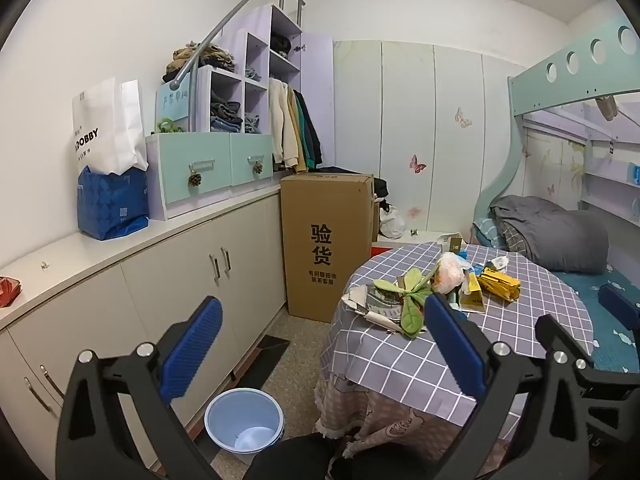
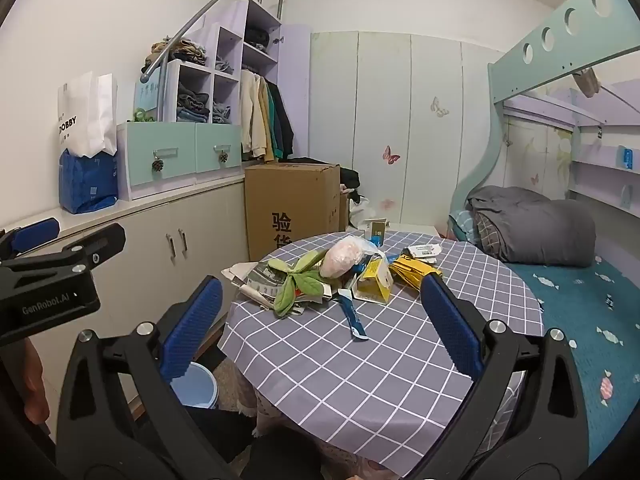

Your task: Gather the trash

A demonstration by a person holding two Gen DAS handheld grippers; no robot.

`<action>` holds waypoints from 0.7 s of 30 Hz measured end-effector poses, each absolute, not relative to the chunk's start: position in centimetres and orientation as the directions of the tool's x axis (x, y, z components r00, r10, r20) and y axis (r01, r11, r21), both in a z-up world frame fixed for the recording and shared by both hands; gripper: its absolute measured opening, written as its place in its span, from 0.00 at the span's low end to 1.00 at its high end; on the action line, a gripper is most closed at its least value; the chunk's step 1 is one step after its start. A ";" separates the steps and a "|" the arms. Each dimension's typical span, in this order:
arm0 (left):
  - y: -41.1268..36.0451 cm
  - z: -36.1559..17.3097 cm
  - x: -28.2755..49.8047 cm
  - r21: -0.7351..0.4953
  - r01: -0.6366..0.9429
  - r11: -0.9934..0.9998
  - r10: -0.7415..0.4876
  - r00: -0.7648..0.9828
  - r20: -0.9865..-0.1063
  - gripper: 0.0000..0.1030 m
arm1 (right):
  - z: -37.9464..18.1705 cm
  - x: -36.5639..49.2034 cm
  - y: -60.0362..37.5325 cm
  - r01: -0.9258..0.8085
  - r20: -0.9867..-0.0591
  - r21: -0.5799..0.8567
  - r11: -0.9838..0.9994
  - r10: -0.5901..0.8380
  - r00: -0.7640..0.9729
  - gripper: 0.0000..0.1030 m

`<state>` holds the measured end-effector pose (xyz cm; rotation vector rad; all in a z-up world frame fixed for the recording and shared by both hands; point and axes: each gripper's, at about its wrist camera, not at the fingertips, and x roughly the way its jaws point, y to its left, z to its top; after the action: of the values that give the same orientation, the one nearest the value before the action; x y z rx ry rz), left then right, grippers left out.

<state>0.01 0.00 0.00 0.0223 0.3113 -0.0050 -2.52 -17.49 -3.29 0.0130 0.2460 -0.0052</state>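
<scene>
Your left gripper [image 1: 324, 344] stood wide open, holding nothing, above the floor by the table edge; your right gripper [image 2: 320, 328] likewise gaped empty over the checked tablecloth [image 2: 360, 364]; the trash pile [image 2: 340, 276] lay beyond on the table's far half; a blue bucket [image 1: 244, 420] sat on the floor below-left.

A home bedroom: a bunk bed [image 2: 560, 60] with a folded grey quilt [image 2: 532, 226], a wardrobe [image 1: 408, 128] with butterfly stickers, shelves [image 1: 248, 88] of folded clothes, hanging jackets [image 1: 294, 128], and a small cloth-covered counter [image 2: 360, 360] beside the bed.
</scene>
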 end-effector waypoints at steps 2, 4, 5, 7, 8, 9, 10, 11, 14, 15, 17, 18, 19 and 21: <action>-0.1 0.0 0.0 0.024 0.011 1.000 -0.003 0.951 -0.308 0.96 | -3.3 -2.6 -17.5 0.012 -0.234 0.007 1.000 -0.010 0.972 0.94; -0.2 0.0 0.0 0.029 0.011 1.000 -0.002 0.952 -0.307 0.96 | -3.3 -2.5 -17.6 0.008 -0.246 0.008 1.000 -0.005 0.969 0.94; -0.2 -0.1 0.0 0.030 0.012 0.999 -0.002 0.952 -0.307 0.96 | -3.3 -2.5 -17.6 0.008 -0.246 0.005 1.000 -0.007 0.969 0.94; -0.2 -0.1 0.1 0.028 0.011 1.000 -0.002 0.951 -0.308 0.96 | -3.4 -2.6 -17.6 0.011 -0.244 0.007 1.000 -0.009 0.970 0.94; -0.4 -0.4 0.2 0.026 0.010 1.000 -0.002 0.951 -0.309 0.96 | -3.4 -2.5 -17.6 0.008 -0.248 0.007 1.000 -0.006 0.969 0.94; -0.5 -0.4 0.3 0.025 0.010 1.000 -0.001 0.951 -0.310 0.96 | -3.4 -2.5 -17.7 0.009 -0.249 0.008 1.000 -0.007 0.968 0.94; -0.3 -0.3 0.2 0.023 0.012 1.000 -0.004 0.951 -0.310 0.96 | -3.4 -2.4 -17.7 0.009 -0.250 0.009 1.000 -0.007 0.968 0.94; -0.3 -0.4 0.2 0.022 0.012 1.000 -0.004 0.950 -0.311 0.96 | -3.5 -2.4 -17.8 0.009 -0.249 0.009 1.000 -0.006 0.968 0.94; -0.7 -0.6 0.0 0.025 0.014 1.000 -0.005 0.950 -0.311 0.96 | -3.8 -2.2 -17.9 0.010 -0.251 0.010 1.000 -0.007 0.968 0.94; -0.8 -0.6 0.0 0.025 0.014 1.000 -0.006 0.950 -0.312 0.96 | -3.8 -2.2 -17.9 0.009 -0.252 0.011 1.000 -0.006 0.968 0.94; -1.0 -0.8 0.0 0.023 0.015 1.000 -0.007 0.950 -0.313 0.96 | -3.7 -2.2 -17.9 0.009 -0.253 0.011 1.000 -0.006 0.967 0.94; -1.0 -0.8 0.1 0.023 0.015 1.000 -0.007 0.949 -0.314 0.96 | -3.7 -2.1 -17.9 0.009 -0.254 0.011 1.000 -0.006 0.967 0.94; -1.0 -0.8 0.1 0.023 0.014 1.000 -0.006 0.949 -0.316 0.96 | -3.7 -2.1 -17.9 0.009 -0.254 0.011 1.000 -0.006 0.967 0.94; -1.0 -0.8 0.1 0.021 0.014 1.000 -0.007 0.949 -0.316 0.96 | -4.0 -2.3 -17.8 0.008 -0.255 0.014 1.000 -0.004 0.967 0.94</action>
<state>0.14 -0.97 -0.79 0.0234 0.3214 -0.0109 -2.34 -17.84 -4.05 0.0145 0.2574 -0.0058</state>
